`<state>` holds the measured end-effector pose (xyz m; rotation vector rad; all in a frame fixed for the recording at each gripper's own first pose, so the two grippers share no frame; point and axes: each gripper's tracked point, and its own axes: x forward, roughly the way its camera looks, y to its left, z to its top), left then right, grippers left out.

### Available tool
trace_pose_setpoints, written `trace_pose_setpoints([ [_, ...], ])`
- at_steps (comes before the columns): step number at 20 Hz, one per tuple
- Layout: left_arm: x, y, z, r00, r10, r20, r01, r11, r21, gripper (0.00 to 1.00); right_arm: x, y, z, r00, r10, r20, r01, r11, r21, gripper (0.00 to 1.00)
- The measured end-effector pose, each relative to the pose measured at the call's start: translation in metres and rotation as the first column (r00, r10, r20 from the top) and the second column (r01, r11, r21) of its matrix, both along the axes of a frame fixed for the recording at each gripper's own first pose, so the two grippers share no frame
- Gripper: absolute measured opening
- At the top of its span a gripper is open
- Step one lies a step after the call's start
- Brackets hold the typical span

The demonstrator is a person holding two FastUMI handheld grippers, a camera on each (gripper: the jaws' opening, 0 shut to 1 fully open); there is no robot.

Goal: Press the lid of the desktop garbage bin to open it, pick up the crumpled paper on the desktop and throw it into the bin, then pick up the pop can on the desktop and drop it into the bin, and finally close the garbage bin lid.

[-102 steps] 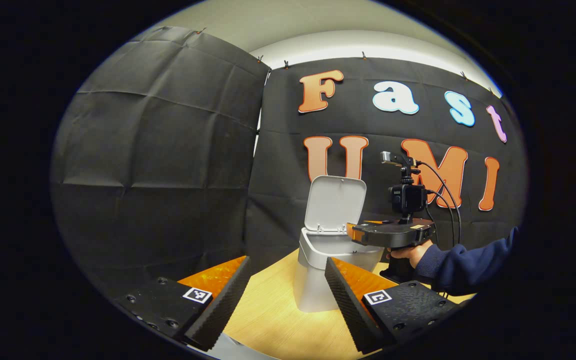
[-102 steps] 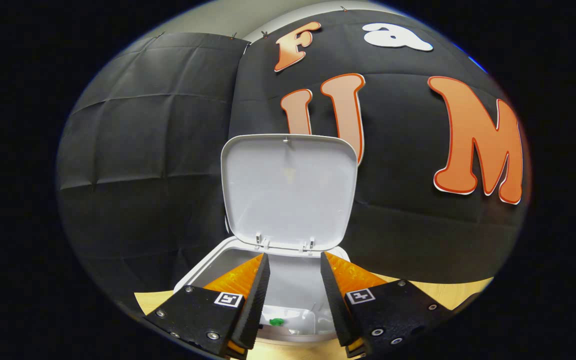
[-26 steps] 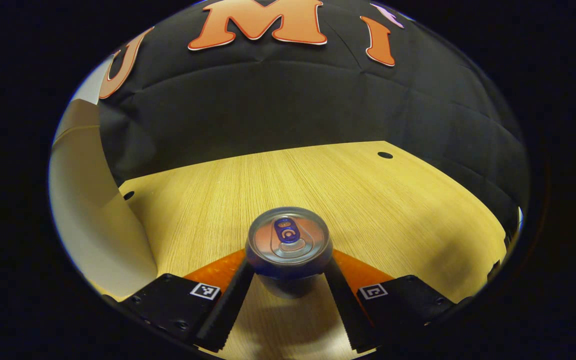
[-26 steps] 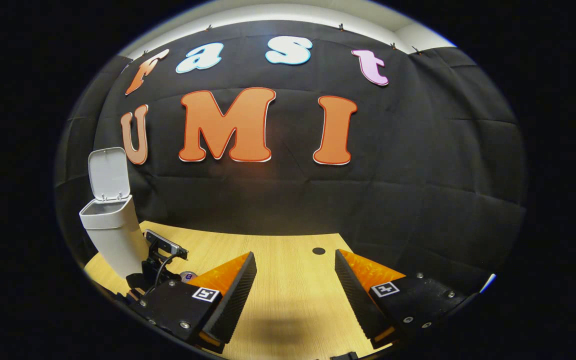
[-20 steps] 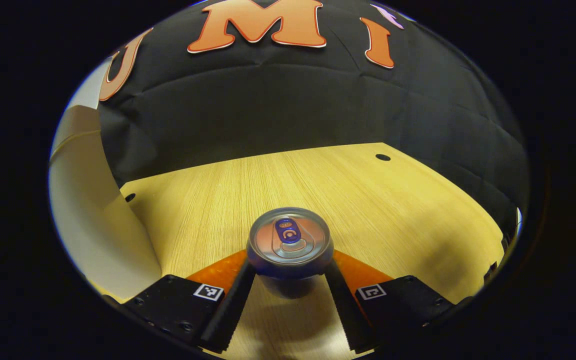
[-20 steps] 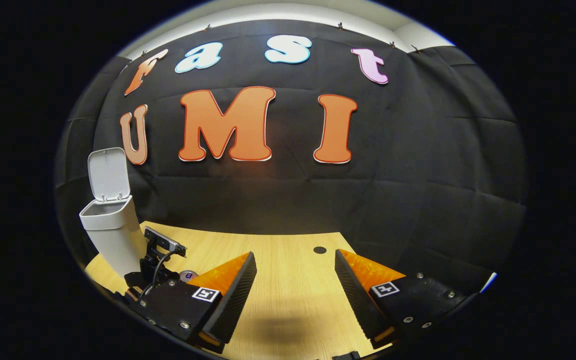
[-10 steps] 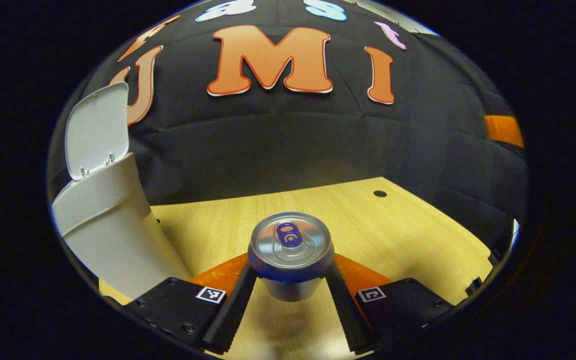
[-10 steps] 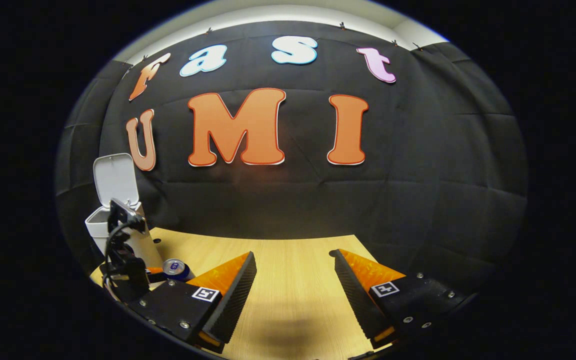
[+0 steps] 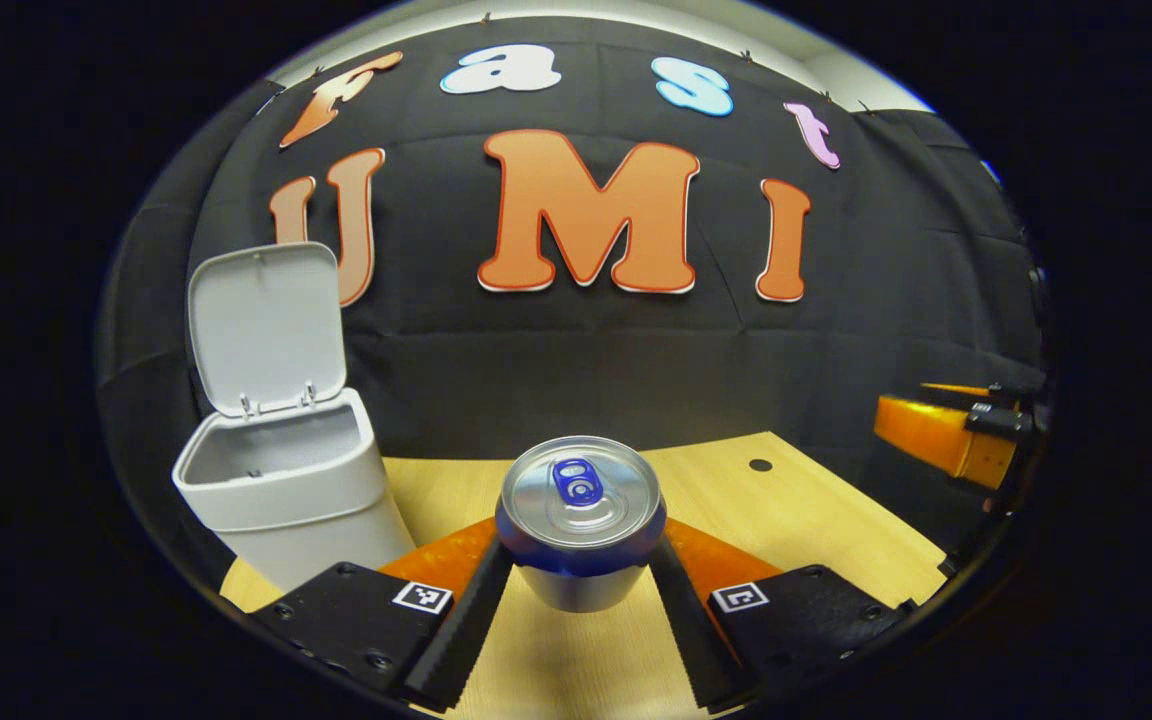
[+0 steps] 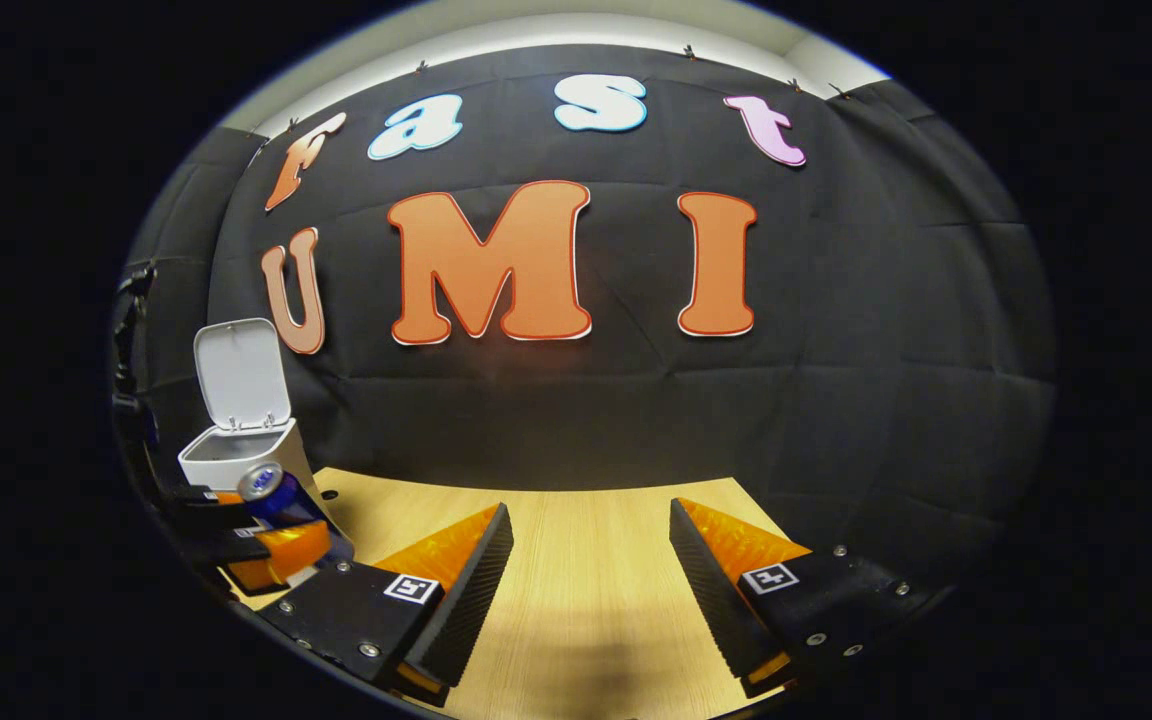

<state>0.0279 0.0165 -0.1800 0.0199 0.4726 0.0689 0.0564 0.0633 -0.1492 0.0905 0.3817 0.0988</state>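
Note:
My left gripper (image 9: 576, 575) is shut on the pop can (image 9: 579, 520), a blue can with a silver top, held upright above the wooden table (image 9: 806, 510). The white garbage bin (image 9: 286, 490) stands to the left with its lid (image 9: 266, 325) raised. In the right gripper view the same pop can (image 10: 271, 492) hangs in front of the garbage bin (image 10: 236, 455), held by the left gripper (image 10: 256, 545). My right gripper (image 10: 586, 575) stands open over the table (image 10: 576, 620) with nothing between its fingers. Part of the right gripper (image 9: 946, 435) shows at the right edge of the left gripper view.
A small dark hole (image 9: 760, 465) marks the tabletop near the back wall. The black cloth wall closes the booth behind the table and the bin.
The left gripper closed on the can, lifted it off the table and turned toward the bin, which now shows whole with its lid up. The right gripper stays open and nearly still.

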Motion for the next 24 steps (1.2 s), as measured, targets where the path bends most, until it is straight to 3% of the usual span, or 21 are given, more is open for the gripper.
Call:
trace_pose_setpoints([
  [6,-0.012,0.047,0.057,0.995,0.077,0.062,-0.079,0.997,0.019,0.78,0.012,0.019,-0.004,1.0,0.028,0.001,-0.028,1.0,0.002,0.94],
  [11,-0.027,0.092,0.08,0.988,0.143,0.048,-0.146,0.987,0.061,0.78,0.016,0.042,-0.006,0.999,0.037,-0.005,-0.037,0.999,0.004,0.94],
  [17,-0.03,0.138,0.098,0.978,0.196,0.072,-0.203,0.974,0.101,0.78,0.023,0.066,-0.008,0.998,0.056,-0.006,-0.057,0.998,-0.002,0.94],
  [18,-0.031,0.144,0.1,0.976,0.204,0.075,-0.211,0.972,0.105,0.75,0.022,0.069,-0.009,0.998,0.062,-0.008,-0.062,0.998,-0.002,0.94],
  [19,-0.031,0.15,0.101,0.974,0.211,0.078,-0.218,0.97,0.107,0.78,0.023,0.072,-0.01,0.998,0.063,-0.009,-0.063,0.998,-0.004,0.94],
  [24,-0.027,0.192,0.108,0.96,0.258,0.109,-0.272,0.952,0.143,0.78,0.023,0.08,-0.008,0.997,0.072,-0.011,-0.072,0.997,-0.011,0.94],
])
